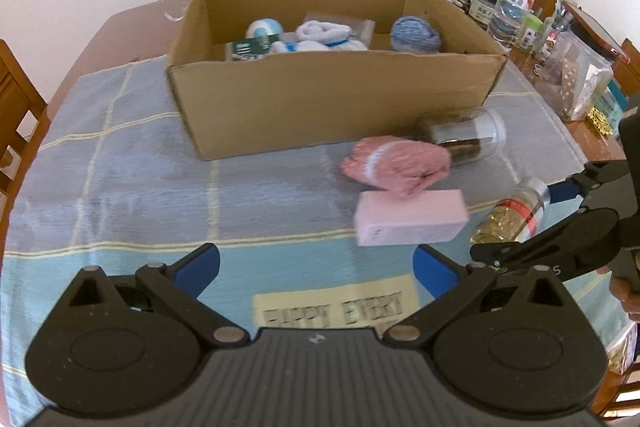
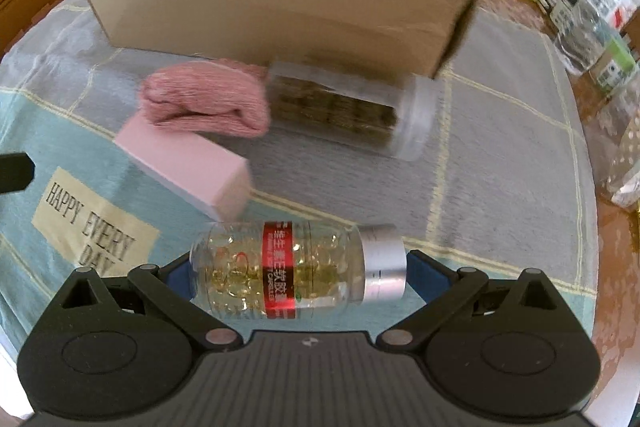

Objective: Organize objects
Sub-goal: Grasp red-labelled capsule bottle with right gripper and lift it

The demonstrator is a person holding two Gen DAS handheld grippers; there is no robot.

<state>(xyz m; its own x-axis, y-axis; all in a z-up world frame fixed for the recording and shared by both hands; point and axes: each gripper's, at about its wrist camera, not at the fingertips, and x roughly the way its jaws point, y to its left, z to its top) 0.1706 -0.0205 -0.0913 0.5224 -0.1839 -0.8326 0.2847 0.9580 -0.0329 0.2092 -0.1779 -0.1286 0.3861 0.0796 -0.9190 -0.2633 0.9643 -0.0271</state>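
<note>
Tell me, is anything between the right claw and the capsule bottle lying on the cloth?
Nothing visible. The capsule bottle lies on its side directly between the open fingers of the right claw. The pink box sits beside it, outside the fingers.

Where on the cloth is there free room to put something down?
Free: the cloth left of the cardboard box, and between the box's front wall and the left gripper. Crowded: right of that, with pink yarn, pink box, clear jar and capsule bottle.
</note>
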